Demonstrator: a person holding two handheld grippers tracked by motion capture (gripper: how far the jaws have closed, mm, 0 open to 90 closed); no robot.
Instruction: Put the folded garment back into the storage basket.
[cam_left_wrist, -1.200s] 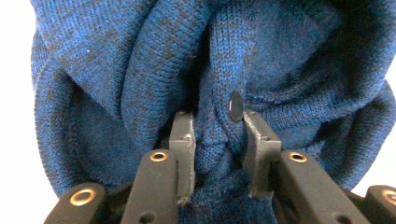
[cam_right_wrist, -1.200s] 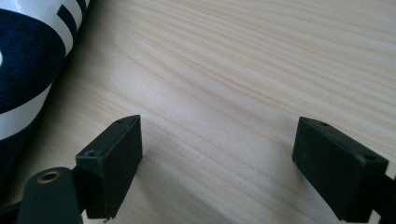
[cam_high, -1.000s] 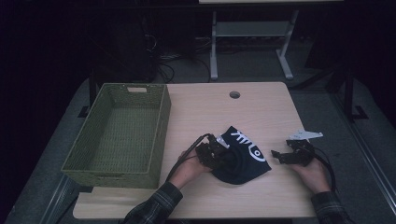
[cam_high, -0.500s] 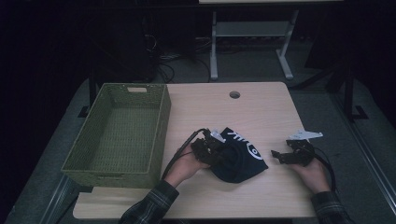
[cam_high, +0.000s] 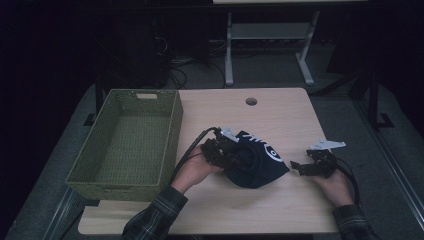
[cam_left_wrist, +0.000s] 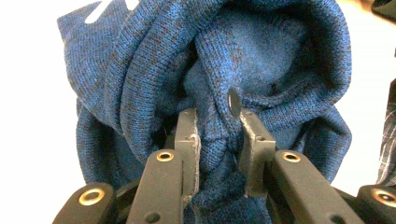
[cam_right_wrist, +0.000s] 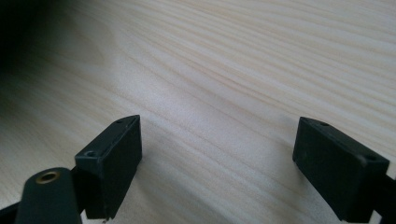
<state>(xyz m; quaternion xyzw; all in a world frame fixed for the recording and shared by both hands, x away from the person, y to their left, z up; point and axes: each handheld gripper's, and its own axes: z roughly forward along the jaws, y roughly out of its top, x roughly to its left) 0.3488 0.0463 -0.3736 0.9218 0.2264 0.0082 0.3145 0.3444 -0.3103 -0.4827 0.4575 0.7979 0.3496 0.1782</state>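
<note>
The left gripper (cam_left_wrist: 215, 140) pinches a thick fold of the dark blue knit beanie (cam_high: 257, 162), which bunches directly ahead of its jaws and hangs from them just above the wooden table (cam_high: 280, 112). The green woven basket (cam_high: 127, 142) stands open on that gripper's outer side. To do the lift well, keep the pinch firm, raise until the hat's lowest fold would clear the basket's near wall, then carry it across. The right gripper (cam_high: 305, 168) rests with jaws spread wide over bare wood, just beyond the hat.
</note>
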